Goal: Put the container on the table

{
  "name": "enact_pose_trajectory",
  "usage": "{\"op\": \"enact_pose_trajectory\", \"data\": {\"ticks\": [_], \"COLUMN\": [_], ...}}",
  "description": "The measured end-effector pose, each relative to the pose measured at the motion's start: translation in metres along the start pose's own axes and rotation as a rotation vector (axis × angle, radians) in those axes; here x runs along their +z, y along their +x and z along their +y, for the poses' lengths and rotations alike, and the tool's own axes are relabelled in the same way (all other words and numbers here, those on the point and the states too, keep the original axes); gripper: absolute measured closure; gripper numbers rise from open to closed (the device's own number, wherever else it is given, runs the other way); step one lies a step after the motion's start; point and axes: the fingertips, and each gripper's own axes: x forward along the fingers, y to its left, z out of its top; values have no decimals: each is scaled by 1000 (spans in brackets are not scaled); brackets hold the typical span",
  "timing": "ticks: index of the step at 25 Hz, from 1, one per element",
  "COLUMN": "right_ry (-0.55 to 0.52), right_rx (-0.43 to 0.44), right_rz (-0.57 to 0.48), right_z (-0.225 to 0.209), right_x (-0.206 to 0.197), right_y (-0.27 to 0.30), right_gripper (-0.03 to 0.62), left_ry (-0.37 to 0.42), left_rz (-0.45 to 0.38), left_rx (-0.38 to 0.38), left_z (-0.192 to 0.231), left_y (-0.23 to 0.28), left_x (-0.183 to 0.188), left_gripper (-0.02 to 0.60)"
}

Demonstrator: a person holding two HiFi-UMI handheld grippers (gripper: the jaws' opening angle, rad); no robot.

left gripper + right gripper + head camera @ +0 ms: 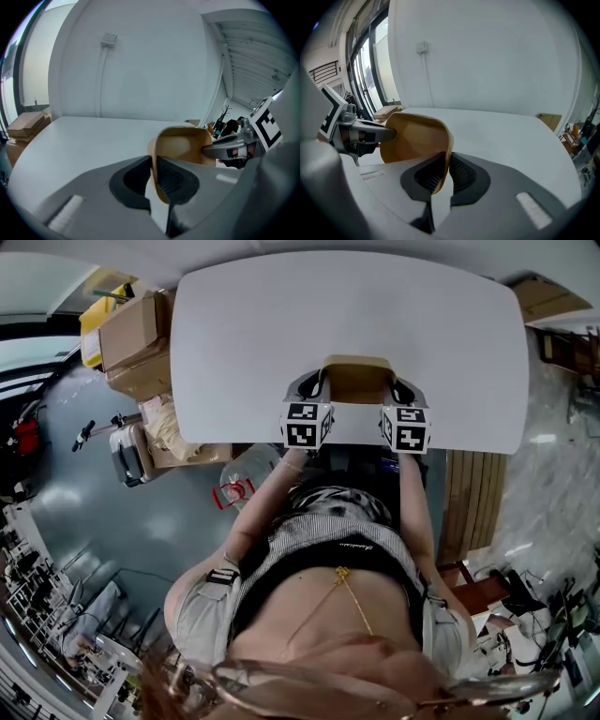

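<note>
Nearest you, L gripper [153,176] and R gripper [445,176] each pinched a thin side wall of the tan container [357,381], at the white table's [281,324] near edge. It looked light, stiff, prob. slippery; opposite-wall holds seemed right.

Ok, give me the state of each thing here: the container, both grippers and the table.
Tan container: upright, open-topped, looks empty, held by two opposite walls at the table's near edge; can't tell if it touches the tabletop.
Left gripper: fingers shut on the container's left wall.
Right gripper: fingers shut on its right wall.
White table: level, container at its near edge.
</note>
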Motion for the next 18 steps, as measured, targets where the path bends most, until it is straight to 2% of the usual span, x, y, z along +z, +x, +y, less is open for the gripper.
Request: {"op": "enact_pose_trajectory", "data": {"ticks": [18], "right_ry": [1], "right_rx": [12], "right_rz": [166], "right_z": [-6], "right_x": [-44], "right_y": [52], "right_gripper": [540], "left_ry": [-40], "left_rz": [152], "left_rx": [28], "left_z": [16], "left_y": [41], "left_x": [-51], "left_gripper": [558]}}
